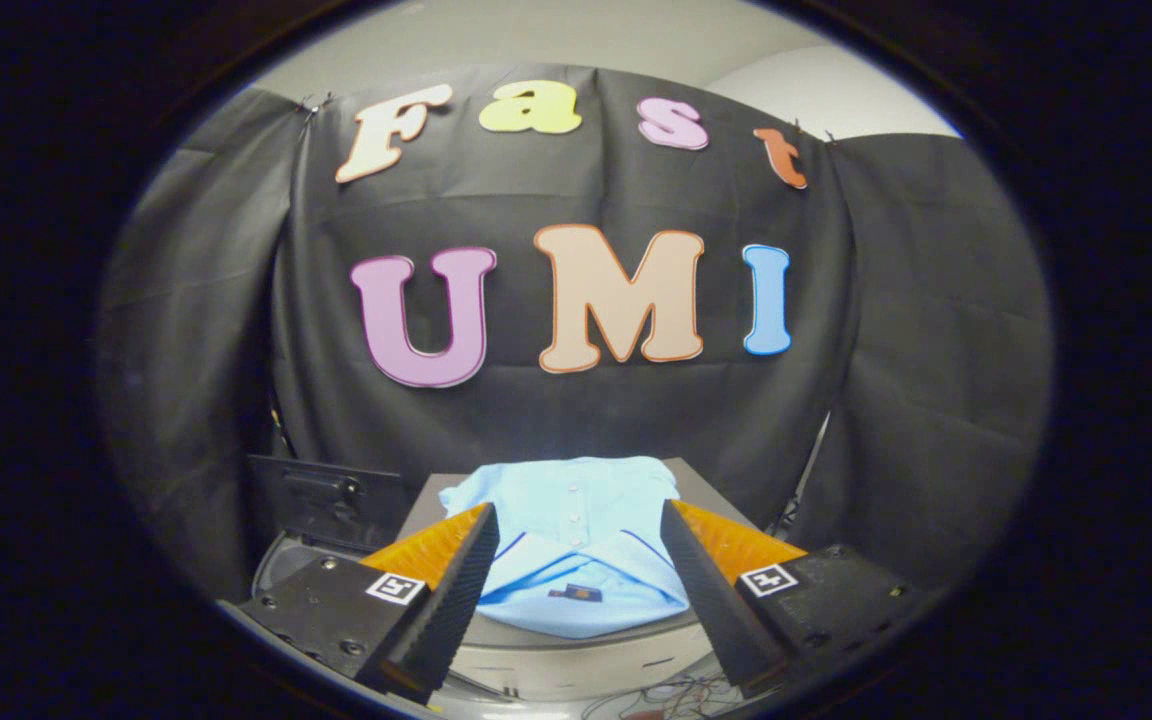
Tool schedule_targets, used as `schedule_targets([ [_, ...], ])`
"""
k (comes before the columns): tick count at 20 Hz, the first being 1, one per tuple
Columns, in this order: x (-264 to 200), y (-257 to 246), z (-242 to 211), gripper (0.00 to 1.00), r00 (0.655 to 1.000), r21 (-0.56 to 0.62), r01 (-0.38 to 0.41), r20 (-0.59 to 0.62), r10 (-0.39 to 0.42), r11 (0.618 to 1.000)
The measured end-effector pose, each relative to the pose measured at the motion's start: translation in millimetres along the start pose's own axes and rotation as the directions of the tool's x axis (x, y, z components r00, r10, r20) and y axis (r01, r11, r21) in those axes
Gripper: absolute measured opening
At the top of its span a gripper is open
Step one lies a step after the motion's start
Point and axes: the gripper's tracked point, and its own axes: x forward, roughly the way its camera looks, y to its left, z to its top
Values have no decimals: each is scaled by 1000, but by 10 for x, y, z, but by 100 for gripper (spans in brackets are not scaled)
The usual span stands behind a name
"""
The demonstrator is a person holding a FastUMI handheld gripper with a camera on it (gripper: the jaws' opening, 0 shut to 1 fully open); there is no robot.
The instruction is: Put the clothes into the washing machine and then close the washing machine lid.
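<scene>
Tongs: the tongs are spread wide, the two fingers well apart and holding nothing; each has an orange side, a dark ribbed inner pad and a small black-and-white marker on its black base.
Shirt: a light blue shirt lies folded on the surface, its collar towards the tongs, a row of small buttons running up the middle and a small dark label at the neck. It sits between and just ahead of the fingers; whether either fingertip touches the cloth cannot be told.
Surface: a grey surface carries the shirt, which covers most of it and reaches down to its near edge; a bare strip shows along the far edge and at the far right corner.
Washing machine: a pale rounded body shows below the near edge of the surface, under the fingers.
Lid: a dark panel stands upright just beyond the left finger, beside the surface's left edge.
Cables: some thin wires lie low between the fingers.
</scene>
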Motion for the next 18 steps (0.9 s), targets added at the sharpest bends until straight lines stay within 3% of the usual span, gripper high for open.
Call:
schedule_targets([
  [3, 407, 47, -158, 99, 994, 22, 18, -104, -16, 1000],
  [5, 614, 111, -324, 99, 982, -39, 12, -188, -19, 999],
  [10, 1144, 327, -487, 97, 956, -77, -2, -291, -21, 997],
  [12, 1329, 269, -552, 98, 948, -118, 36, -311, -72, 992],
  [15, 1387, 211, -788, 98, 897, -130, 56, -429, -106, 990],
  [18, 1406, 248, -979, 98, 853, -57, 6, -521, -35, 998],
])
